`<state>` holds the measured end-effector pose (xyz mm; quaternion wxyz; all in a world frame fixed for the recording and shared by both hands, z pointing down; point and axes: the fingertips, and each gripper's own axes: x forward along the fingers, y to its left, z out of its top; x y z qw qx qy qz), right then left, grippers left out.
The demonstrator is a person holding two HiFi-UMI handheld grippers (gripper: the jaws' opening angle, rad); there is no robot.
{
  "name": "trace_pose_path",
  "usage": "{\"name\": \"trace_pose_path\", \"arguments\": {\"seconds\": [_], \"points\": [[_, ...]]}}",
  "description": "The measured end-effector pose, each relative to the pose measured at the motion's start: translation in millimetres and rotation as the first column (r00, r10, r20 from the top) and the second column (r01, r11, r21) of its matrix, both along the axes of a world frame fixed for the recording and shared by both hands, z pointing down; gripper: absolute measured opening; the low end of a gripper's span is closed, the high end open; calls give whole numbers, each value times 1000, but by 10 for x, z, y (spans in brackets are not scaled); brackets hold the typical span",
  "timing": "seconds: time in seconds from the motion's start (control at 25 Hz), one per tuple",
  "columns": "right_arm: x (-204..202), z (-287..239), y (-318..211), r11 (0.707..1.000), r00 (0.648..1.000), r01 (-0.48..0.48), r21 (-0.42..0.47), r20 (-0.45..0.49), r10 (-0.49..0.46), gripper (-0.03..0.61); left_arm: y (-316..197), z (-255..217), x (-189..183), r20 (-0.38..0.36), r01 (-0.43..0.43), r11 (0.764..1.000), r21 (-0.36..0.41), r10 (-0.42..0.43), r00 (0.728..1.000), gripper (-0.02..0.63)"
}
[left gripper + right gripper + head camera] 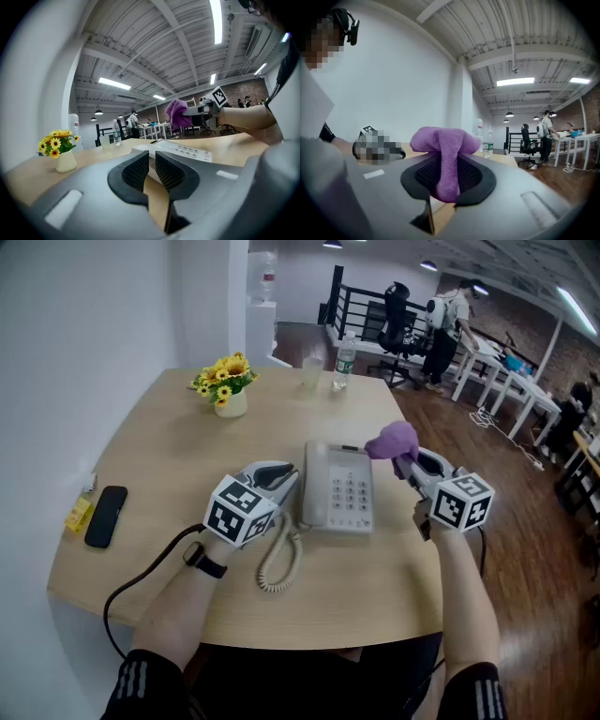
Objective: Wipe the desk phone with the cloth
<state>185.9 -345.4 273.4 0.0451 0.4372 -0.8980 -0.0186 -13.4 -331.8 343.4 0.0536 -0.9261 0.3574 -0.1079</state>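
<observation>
**One soft cloth in the right gripper, one phone not yet touched**

The cloth [394,440] was purple, thick and limp. It folded over the jaw tips of the right gripper [405,460], which was clamped tight on a bunched fold of it. Such a cloth is probably light and easy to press into corners, but it could slip out if only a thin edge were held, so the deep hold on the bundle looked suitable. It hung in the air just beside the far right corner of the desk phone [339,488], apparently not yet touching it.

The phone lay near the middle of the desk [169,456], between the two grippers. Its pale plastic body looked stiff and smooth, and probably light enough to slide under a firm wipe. The keys and the coiled cord [278,563] seemed the delicate parts. The plain left edge of the housing would be the better place to steady it.

The left gripper [150,164] rested there, by the phone's left side. Its jaws were drawn together to a thin slit and held nothing.

By count: one phone, one cloth, two grippers. Also on the desk were one pot of yellow flowers [228,390], one bottle [344,364], one cup [312,371] and one black handheld device [106,516].
</observation>
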Motion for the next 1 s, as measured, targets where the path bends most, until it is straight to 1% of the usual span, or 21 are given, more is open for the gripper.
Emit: {"name": "trace_pose_path", "arguments": {"seconds": [0.16, 0.32, 0.44, 0.64, 0.76, 0.84, 0.92, 1.0], "points": [[-315, -96, -319, 997, 996, 43, -61, -77, -48, 75, -3, 6, -17, -1, 3, 1000, 0, -3, 1000, 37], [-679, 13, -631, 985, 984, 73, -156, -150, -96, 75, -17, 13, -38, -4, 7, 1000, -6, -7, 1000, 37], [-943, 212, -824, 968, 967, 77, -237, -219, -130, 75, -17, 24, -36, -3, 7, 1000, -8, -8, 1000, 37], [-1283, 506, -975, 935, 944, 84, -345, -273, -185, 74, -16, 30, -31, -4, 7, 1000, -10, -7, 1000, 37], [-1344, 680, -1025, 914, 937, 61, -402, -292, -191, 74, -32, 39, -45, -3, 9, 1000, -13, -9, 1000, 37], [-1323, 758, -1054, 902, 942, 49, -429, -282, -185, 74, -37, 44, -51, -2, 10, 1000, -13, -10, 1000, 37], [-1254, 803, -1065, 896, 941, 32, -442, -289, -176, 72, -32, 37, -50, -2, 9, 1000, -11, -9, 1000, 37], [-1141, 836, -1060, 898, 930, 7, -439, -328, -168, 72, -29, 28, -48, -1, 10, 1000, -9, -10, 1000, 37]]}}
